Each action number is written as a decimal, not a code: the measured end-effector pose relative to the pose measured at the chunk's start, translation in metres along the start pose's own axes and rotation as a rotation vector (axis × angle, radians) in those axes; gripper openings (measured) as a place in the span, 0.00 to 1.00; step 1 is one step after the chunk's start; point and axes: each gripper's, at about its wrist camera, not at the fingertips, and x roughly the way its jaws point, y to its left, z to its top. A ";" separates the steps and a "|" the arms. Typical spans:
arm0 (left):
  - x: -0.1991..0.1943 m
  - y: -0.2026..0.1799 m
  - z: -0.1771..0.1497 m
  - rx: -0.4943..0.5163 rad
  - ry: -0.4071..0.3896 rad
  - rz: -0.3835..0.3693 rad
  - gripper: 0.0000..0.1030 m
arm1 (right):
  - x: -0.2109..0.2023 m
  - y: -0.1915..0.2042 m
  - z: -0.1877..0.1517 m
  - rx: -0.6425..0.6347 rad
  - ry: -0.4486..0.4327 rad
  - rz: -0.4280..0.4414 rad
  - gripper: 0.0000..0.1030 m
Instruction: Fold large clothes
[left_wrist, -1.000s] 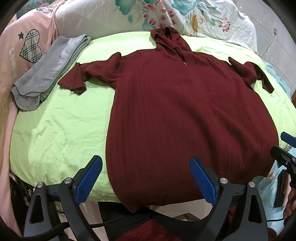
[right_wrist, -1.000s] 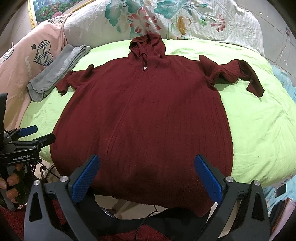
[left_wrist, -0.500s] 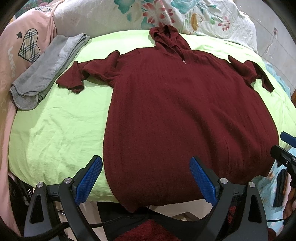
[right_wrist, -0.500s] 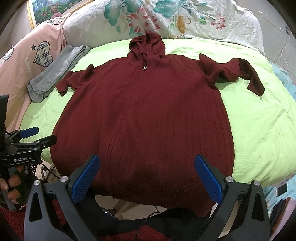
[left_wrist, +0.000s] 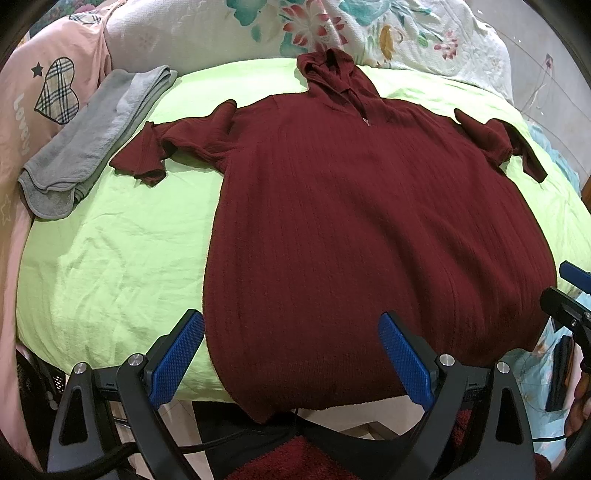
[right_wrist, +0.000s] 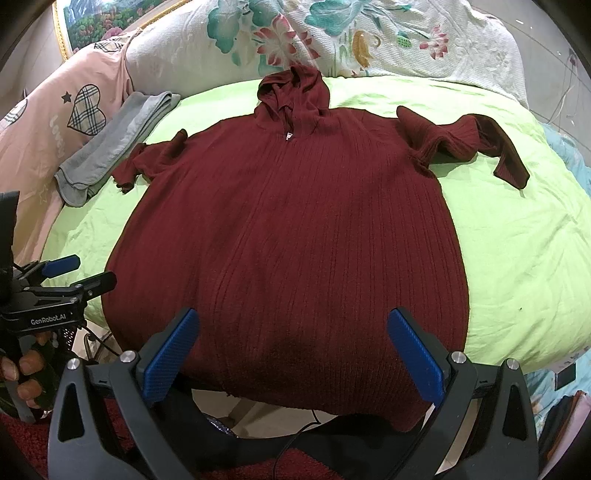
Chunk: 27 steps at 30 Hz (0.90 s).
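A dark red ribbed hooded sweater (left_wrist: 369, 229) lies spread flat, front up, on the lime-green sheet (left_wrist: 110, 258), hood towards the pillows, both sleeves bunched at the sides. It also shows in the right wrist view (right_wrist: 291, 229). Its hem hangs over the near bed edge. My left gripper (left_wrist: 291, 354) is open and empty above the hem's left part. My right gripper (right_wrist: 291, 354) is open and empty above the hem's middle. Each gripper shows at the edge of the other's view, the right one (left_wrist: 569, 295) and the left one (right_wrist: 62, 280).
A folded grey towel (left_wrist: 92, 144) lies at the bed's far left beside a pink pillow (left_wrist: 40, 110) with a plaid heart. A floral pillow (right_wrist: 351, 40) runs along the back. A dark red rug (right_wrist: 295, 461) and cables lie on the floor below the bed edge.
Both grippers have stayed open and almost still; the left wrist view has shifted slightly, so the sweater sits a little lower and nearer. The sweater has not moved.
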 end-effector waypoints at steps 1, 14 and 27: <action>0.000 0.000 0.000 0.000 -0.006 -0.001 0.93 | 0.000 0.000 0.000 0.002 -0.001 0.002 0.99; 0.012 -0.004 0.005 0.018 0.014 0.002 0.93 | 0.007 -0.011 0.002 0.007 0.014 -0.043 0.99; 0.038 -0.012 0.032 0.058 0.041 0.036 0.93 | 0.009 -0.095 0.025 0.216 -0.061 -0.085 0.79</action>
